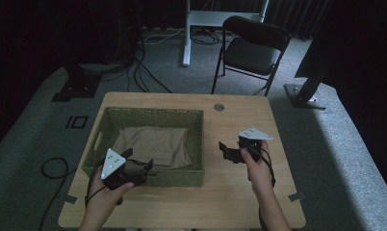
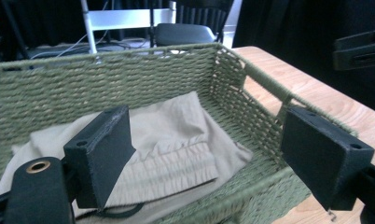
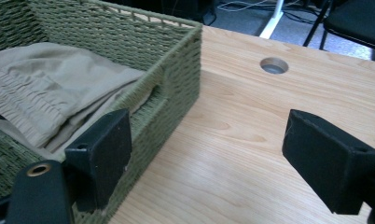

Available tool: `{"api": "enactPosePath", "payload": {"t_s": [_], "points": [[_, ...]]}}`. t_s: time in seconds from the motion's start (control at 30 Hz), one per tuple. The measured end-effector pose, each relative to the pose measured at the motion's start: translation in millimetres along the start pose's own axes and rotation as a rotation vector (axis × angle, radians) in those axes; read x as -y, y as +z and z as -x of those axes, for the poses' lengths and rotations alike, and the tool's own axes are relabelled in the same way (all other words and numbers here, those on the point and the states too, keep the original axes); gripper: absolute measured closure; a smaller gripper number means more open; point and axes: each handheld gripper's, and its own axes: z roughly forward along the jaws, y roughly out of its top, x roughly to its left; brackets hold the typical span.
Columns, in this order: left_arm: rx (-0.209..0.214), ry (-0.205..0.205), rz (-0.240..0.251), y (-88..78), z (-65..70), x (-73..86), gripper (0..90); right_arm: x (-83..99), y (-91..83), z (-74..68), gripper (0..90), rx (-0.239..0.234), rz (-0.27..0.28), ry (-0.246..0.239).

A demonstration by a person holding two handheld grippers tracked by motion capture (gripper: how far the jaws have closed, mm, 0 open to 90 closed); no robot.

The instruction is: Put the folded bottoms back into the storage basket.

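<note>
High view: my left gripper [image 1: 138, 167] hangs over the near wall of the green woven basket [image 1: 194, 144], jaws spread wide and holding nothing, one jaw inside the rim and one near it. That placement lines me up with the folded beige cloth [image 1: 155, 144], which lies flat on the basket floor, toward its middle and right. My right gripper [image 1: 228, 151] waits over bare counter [image 1: 230, 197], just right of the basket, jaws likewise wide and empty, pointed toward the basket's right wall.

Left gripper view: the cloth's gathered waistband [image 2: 176, 161] lies between my jaws and below them, apart from both. The basket's near wall and right corner stand closest; I judge they limit how low I can tilt.

Surroundings: a cable hole [image 1: 219, 107] sits at the counter's far edge; a black folding chair [image 1: 254, 48] stands well behind, clear of the work.
</note>
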Motion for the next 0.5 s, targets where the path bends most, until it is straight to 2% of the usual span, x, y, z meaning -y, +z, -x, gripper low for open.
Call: {"api": "enactPosePath", "payload": {"t_s": [0.13, 0.2, 0.37, 0.5], "points": [[-0.008, 0.001, -0.002, -4.1, -1.6, 9.7, 17.8, 8.1, -6.0, 7.1, 15.3, 0.014, 0.003, 0.007], [-0.007, -0.015, 0.001, -6.0, -2.7, 14.4, 17.8, 12.4, -8.9, 10.4, 15.3, 0.018, 0.009, 0.010], [-0.004, -0.020, -0.009, -9.4, -2.6, 26.7, 17.9, 28.3, -13.1, 15.6, 15.3, 0.018, -0.016, 0.016], [-0.015, -0.008, -0.013, -15.4, 1.2, 35.4, 17.8, 40.8, -15.0, 20.7, 15.3, 0.023, -0.032, 0.031]]}}
